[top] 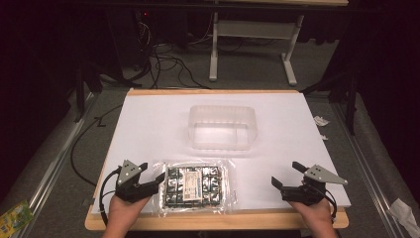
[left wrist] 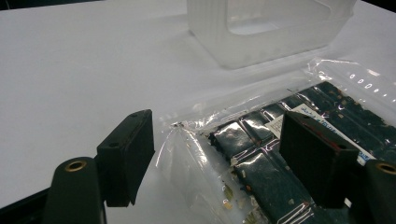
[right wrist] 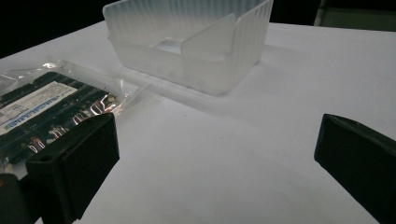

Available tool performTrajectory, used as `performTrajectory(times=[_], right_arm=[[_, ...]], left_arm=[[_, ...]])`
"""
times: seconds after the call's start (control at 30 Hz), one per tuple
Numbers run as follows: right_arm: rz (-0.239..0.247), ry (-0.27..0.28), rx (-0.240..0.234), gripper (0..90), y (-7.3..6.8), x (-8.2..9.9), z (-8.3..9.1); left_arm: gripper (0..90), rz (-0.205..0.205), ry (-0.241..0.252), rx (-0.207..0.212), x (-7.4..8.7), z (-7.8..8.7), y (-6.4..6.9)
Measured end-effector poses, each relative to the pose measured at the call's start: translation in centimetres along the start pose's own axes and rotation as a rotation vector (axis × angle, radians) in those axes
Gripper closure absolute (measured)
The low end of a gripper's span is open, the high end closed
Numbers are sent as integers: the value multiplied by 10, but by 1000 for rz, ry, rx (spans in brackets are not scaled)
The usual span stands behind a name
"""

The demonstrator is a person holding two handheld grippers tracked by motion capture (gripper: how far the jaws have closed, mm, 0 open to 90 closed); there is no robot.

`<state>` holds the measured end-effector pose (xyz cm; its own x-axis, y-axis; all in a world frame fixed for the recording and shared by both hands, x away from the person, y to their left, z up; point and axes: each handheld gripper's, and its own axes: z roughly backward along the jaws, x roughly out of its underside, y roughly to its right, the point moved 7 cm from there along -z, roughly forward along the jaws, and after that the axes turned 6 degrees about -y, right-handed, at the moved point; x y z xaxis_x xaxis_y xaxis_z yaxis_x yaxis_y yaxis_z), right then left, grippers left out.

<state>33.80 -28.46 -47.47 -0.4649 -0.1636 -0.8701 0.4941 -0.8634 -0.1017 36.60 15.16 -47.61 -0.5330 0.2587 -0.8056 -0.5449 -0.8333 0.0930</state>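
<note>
A white bench (top: 148, 124) carries a clear plastic tub (top: 222, 127) beyond a bagged dark pack (top: 194, 186). My left gripper (top: 154, 173) gapes wide over the bag's corner; my right gripper (top: 286, 174) hovers wide, well apart.

Table top (top: 148, 124): plain white, light wood edge. Tub (top: 223, 127) at its middle: frosted clear plastic, ribbed walls. Packet (top: 195, 186) in front of the tub: clear glossy bag, grid of dark blocks, white label with blue print. Gripper jaws: matte black.
</note>
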Motion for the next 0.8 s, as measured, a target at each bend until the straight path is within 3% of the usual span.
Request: performTrajectory(times=[0.37, 0.5, 0.8], right_arm=[[-47, 9, 2, 1, 2, 0, 1], [-70, 14, -6, 2, 2, 1, 1], [-50, 5, -13, 3, -7, -1, -1]], left_arm=[[275, 12, -10, -3, 3, 2, -6], [309, -2, -10, -3, 3, 3, -6], [345, -16, -49, -6, 6, -2, -5]])
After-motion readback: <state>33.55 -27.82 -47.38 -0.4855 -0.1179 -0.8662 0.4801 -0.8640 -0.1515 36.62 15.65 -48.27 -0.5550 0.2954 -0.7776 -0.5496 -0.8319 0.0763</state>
